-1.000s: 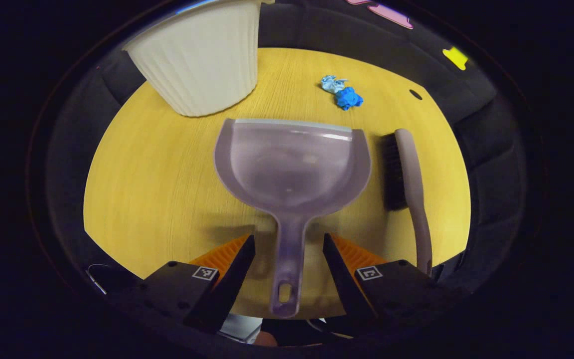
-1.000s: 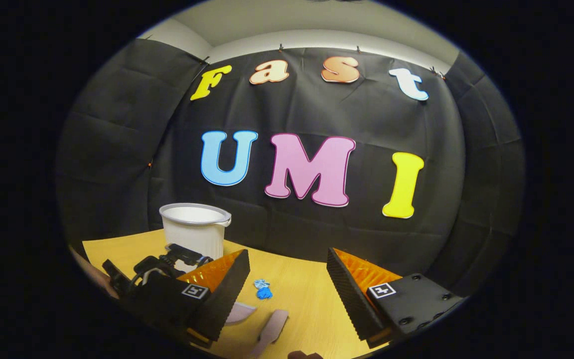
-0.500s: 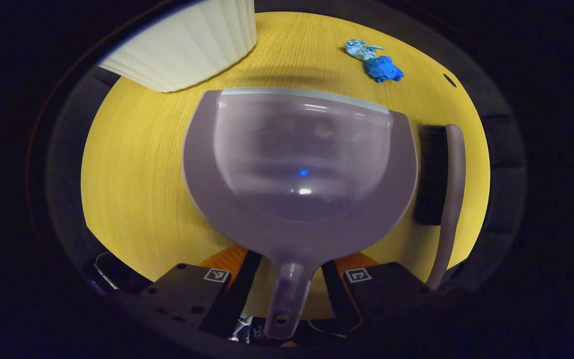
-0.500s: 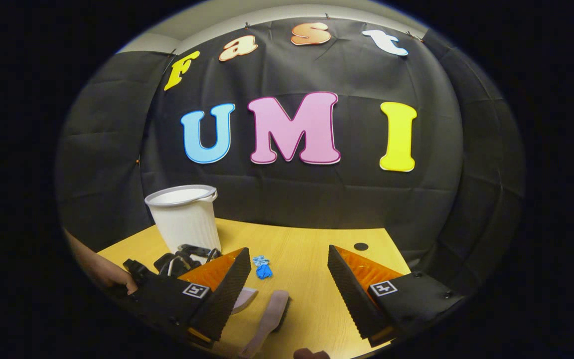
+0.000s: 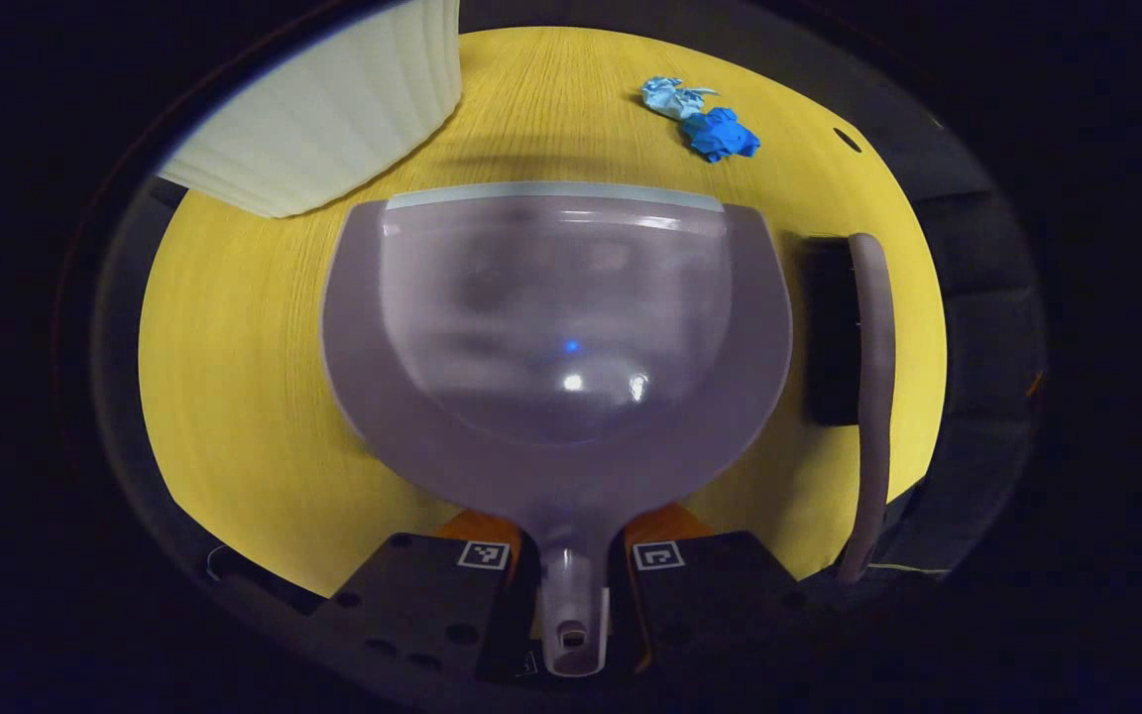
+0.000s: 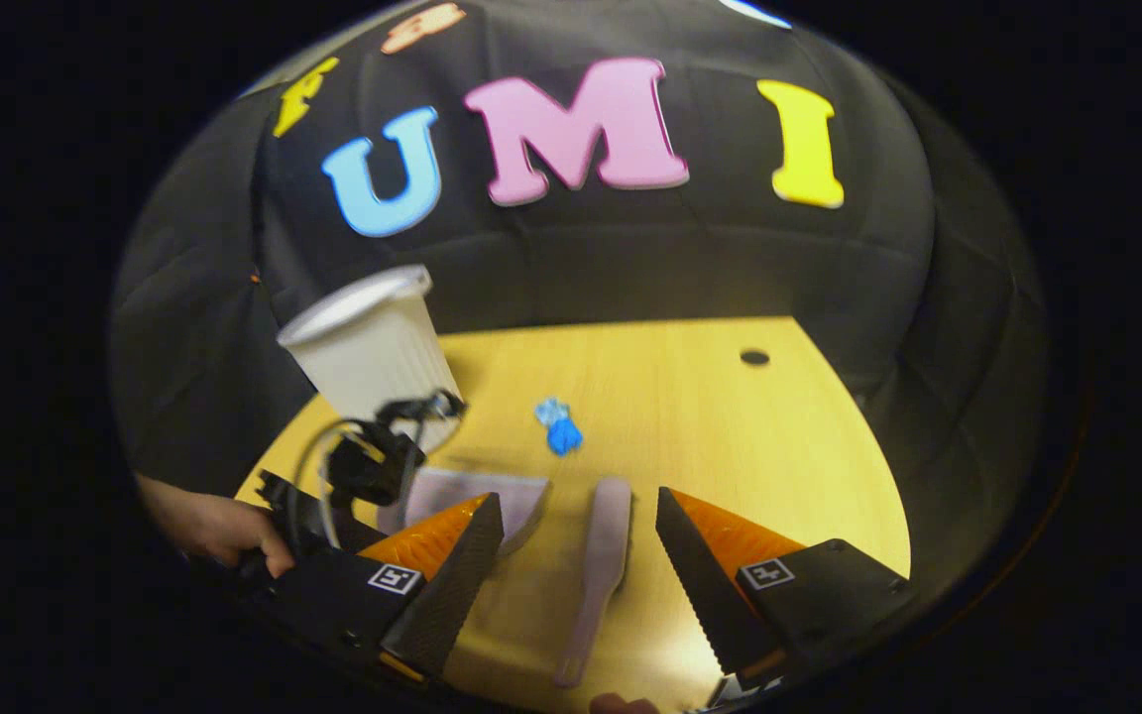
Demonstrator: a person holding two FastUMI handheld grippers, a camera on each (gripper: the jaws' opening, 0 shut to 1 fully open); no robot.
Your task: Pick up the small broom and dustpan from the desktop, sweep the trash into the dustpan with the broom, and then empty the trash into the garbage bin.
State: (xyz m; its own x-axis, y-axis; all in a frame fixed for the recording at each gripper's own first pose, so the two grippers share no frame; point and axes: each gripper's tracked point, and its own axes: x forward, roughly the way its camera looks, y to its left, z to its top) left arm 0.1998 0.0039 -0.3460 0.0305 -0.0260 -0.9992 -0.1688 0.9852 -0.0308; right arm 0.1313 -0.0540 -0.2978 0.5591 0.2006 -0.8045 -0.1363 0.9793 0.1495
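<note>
1. In the left gripper view, your left gripper has its fingers clamped on the handle of the dustpan, one on each side. The dustpan lies flat on the yellow surface. Taking the dustpan as landmark: the broom lies just beside its right edge, bristles facing it; the white garbage bin stands beyond its left corner; the blue trash lies beyond its lip, well apart.

2. In the right gripper view, your right gripper has its fingers wide apart above the surface, holding nothing. The broom lies between them, just right of the dustpan. Your hand holds the left gripper at the dustpan's near end. The garbage bin stands behind the dustpan, the trash beyond it.
</note>
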